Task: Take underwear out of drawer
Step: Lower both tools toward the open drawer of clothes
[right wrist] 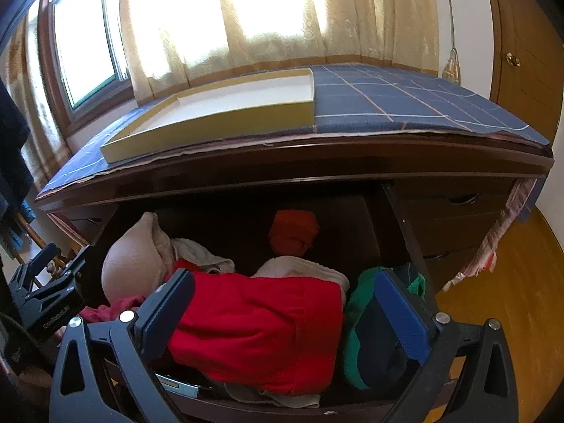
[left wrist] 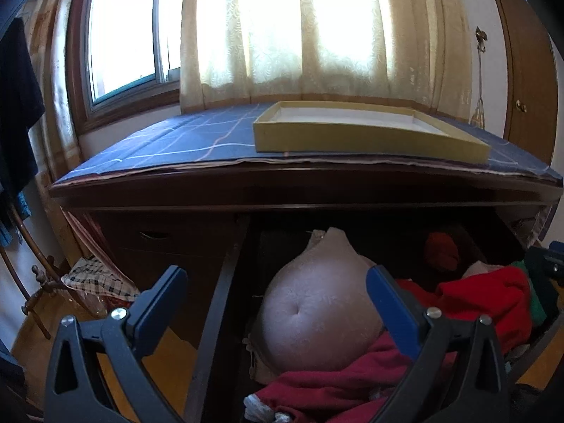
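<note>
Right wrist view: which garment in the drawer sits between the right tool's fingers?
The bright red garment, lying front and centre in the drawer; the green one lies behind the right finger, the orange one far back.

Left gripper (left wrist: 278, 303) and right gripper (right wrist: 285, 303) both hang side by side with jaws spread wide, holding nothing.

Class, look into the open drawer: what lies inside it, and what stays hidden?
Inside the drawer: a beige bra, a red garment, green fabric, an orange item. Whatever lies beneath the pile is covered.
</note>
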Demonstrator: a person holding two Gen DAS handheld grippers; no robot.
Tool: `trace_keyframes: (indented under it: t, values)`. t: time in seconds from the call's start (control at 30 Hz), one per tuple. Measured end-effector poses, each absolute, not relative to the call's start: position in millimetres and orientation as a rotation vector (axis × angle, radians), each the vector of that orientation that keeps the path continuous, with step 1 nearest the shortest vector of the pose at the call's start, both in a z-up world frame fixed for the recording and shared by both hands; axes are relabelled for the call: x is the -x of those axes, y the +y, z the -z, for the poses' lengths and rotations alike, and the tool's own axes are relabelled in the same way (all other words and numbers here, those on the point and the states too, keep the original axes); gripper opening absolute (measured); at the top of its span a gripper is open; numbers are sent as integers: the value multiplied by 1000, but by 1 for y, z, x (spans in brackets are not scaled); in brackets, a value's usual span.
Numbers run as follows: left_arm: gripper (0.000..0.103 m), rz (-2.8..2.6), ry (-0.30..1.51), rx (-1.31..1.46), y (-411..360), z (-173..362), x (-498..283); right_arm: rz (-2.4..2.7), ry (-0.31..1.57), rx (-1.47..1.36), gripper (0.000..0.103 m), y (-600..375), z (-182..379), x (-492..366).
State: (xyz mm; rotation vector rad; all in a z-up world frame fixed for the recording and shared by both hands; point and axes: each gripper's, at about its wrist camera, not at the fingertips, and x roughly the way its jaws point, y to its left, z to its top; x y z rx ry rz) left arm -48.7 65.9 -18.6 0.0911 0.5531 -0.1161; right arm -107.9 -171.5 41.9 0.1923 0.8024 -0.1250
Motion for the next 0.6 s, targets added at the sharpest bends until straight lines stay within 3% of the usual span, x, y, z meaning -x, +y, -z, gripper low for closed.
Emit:
trace_keyframes:
  t: [0.3, 0.6]
  values:
    - [103, 168, 582, -184, 46, 11, 53, 120, 732, -182, 103, -168, -53, 122]
    - [103, 184, 619, -240, 38, 21, 45, 139, 774, -236, 103, -180, -41, 117]
